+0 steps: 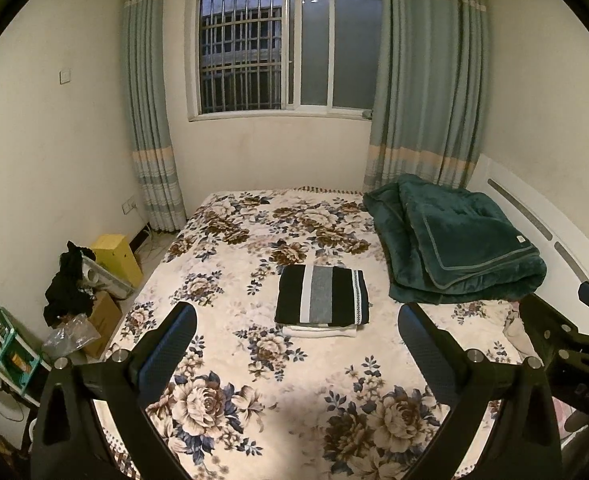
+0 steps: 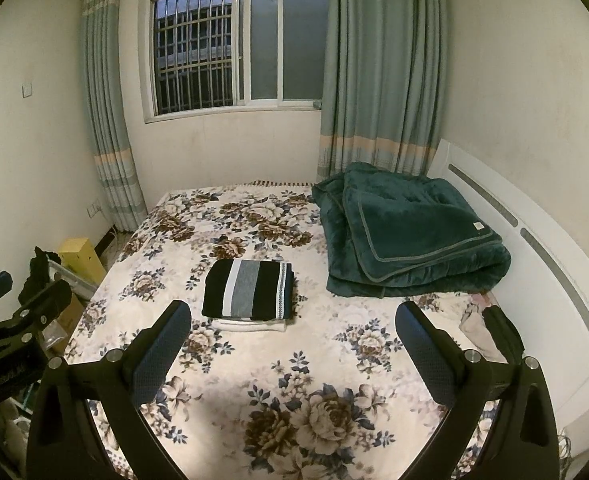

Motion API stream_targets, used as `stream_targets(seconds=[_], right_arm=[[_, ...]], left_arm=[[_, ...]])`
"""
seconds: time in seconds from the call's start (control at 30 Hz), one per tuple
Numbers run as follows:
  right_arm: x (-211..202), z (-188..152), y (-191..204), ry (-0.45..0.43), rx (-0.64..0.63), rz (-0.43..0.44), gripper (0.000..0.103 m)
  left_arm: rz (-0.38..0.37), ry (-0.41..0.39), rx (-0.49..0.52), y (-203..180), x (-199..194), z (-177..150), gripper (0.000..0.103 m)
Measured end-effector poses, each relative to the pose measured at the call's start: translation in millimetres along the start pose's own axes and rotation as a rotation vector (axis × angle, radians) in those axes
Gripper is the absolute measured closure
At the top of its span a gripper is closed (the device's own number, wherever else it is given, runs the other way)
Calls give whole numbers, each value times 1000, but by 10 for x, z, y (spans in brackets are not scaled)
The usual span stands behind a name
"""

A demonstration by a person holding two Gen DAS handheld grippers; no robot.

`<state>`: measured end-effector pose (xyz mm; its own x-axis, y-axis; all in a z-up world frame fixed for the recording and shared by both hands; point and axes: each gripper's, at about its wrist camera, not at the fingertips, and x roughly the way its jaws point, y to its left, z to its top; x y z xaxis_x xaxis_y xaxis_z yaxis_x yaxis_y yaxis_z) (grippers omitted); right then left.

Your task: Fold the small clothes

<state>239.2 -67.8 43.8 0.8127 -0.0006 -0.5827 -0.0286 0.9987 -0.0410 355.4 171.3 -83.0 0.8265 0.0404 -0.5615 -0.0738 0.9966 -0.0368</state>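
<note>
Hovering with jaws spread and empty, the left gripper (image 1: 296, 322) and right gripper (image 2: 293, 318) face a folded striped garment (image 1: 322, 296) lying on a white one (image 1: 320, 331) on the floral bedspread (image 1: 294, 392).

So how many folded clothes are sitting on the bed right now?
2 that I can make out, stacked mid-bed: a striped black, white and grey garment on top, and a white piece peeking out beneath it. More could be hidden between them.
</note>
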Motion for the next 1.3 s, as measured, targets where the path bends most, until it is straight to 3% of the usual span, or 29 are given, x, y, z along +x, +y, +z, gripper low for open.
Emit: stream_targets(seconds=[1.3], right_arm=[[-9,-10,103,-4,11,-5,0]], left_arm=[[-28,-16,1,0,-110,-11,0]])
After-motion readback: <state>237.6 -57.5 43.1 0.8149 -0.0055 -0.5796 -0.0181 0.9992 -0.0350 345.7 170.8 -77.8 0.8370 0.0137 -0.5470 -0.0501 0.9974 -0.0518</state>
